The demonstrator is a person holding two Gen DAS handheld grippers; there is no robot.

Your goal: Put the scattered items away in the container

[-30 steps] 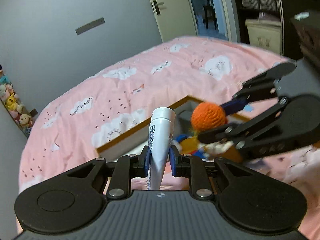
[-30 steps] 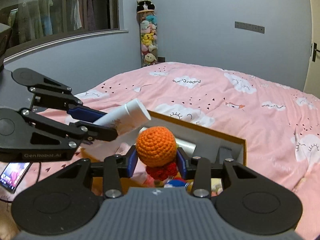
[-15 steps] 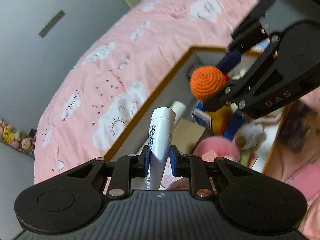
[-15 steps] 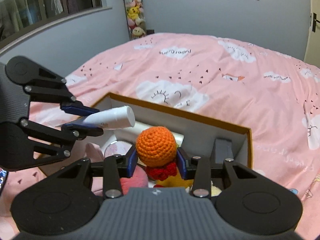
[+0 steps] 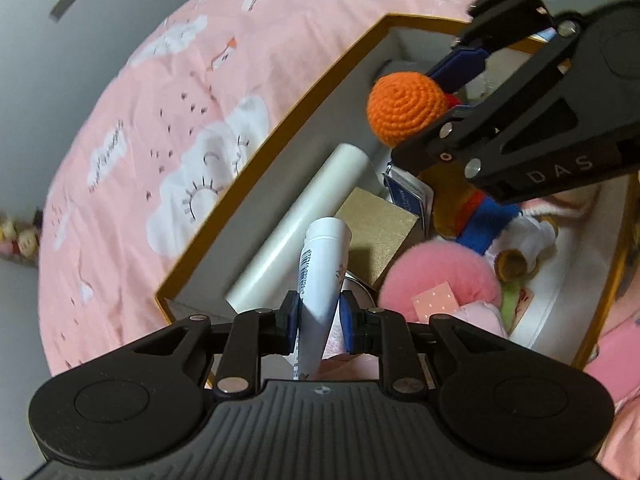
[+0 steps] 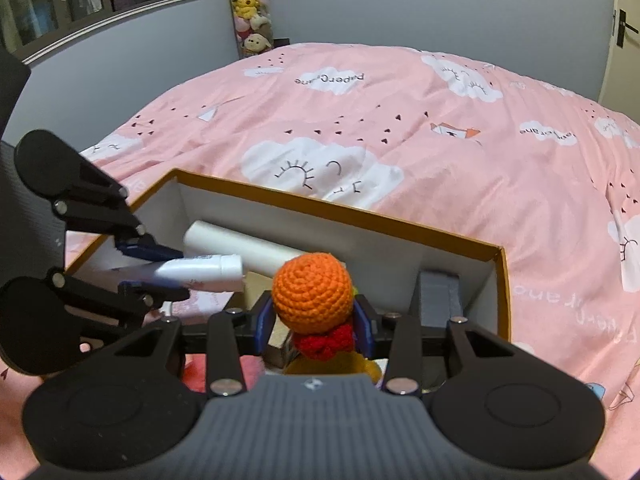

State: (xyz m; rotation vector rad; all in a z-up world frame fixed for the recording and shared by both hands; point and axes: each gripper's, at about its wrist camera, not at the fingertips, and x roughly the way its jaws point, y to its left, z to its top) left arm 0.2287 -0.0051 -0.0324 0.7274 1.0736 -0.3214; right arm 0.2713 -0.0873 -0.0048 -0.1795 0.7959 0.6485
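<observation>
Left gripper (image 5: 319,316): fingers clamp a white tube (image 5: 322,270) over the box (image 5: 304,110) on the bed (image 6: 400,120).
Right gripper (image 6: 315,322): fingers grip an orange-headed doll (image 6: 312,286) above the box.
Advice: lower each into a gap, then release gently.

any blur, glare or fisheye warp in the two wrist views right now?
Left wrist: motion blur at the left edge, the white tube sharp, dim warm light, the box rim bowed. Right wrist: sharper, the bedspread bulges like a dome, dark corners; no glare in either.
</observation>
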